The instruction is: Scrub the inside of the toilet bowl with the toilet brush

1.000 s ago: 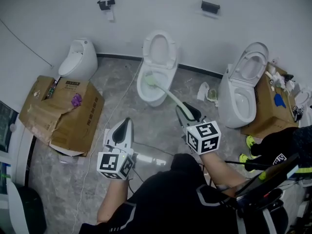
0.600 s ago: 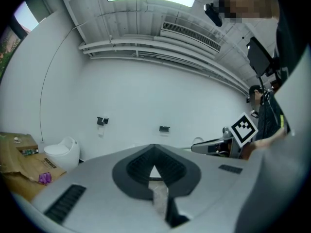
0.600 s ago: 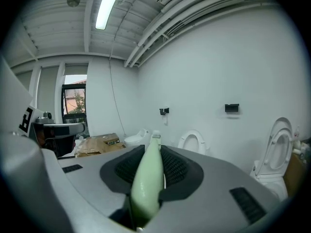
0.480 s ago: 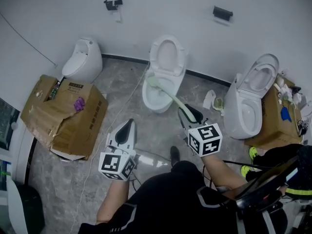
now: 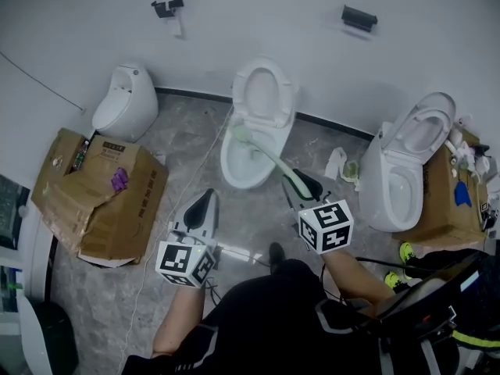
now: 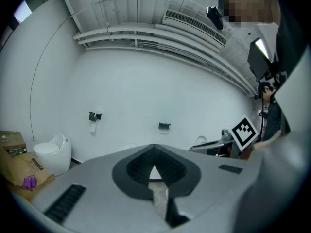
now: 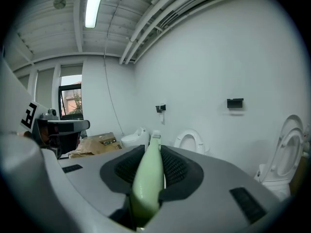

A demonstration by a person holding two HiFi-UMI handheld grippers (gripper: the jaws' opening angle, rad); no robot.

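The middle toilet (image 5: 251, 172) stands open against the far wall, its seat (image 5: 264, 93) and lid raised. A pale green toilet brush (image 5: 263, 156) runs from my right gripper (image 5: 299, 181) up and left, its head at the bowl's left rim. My right gripper (image 7: 154, 168) is shut on the brush handle (image 7: 147, 178). My left gripper (image 5: 200, 205) hangs lower left of the bowl over the floor; its jaws are shut with nothing between them. In the left gripper view the gripper (image 6: 154, 165) points at the wall.
A second open toilet (image 5: 406, 170) stands at the right beside a cardboard box (image 5: 451, 209). A small white toilet (image 5: 123, 100) and a torn cardboard box (image 5: 101, 198) sit at the left. A cable (image 5: 183, 194) trails on the floor. Wall holders (image 5: 358, 17) hang above.
The view has shifted a little, so the toilets sit slightly differently in frame. The brush head stays at the middle bowl's left rim. Both grippers hold about the same pose.
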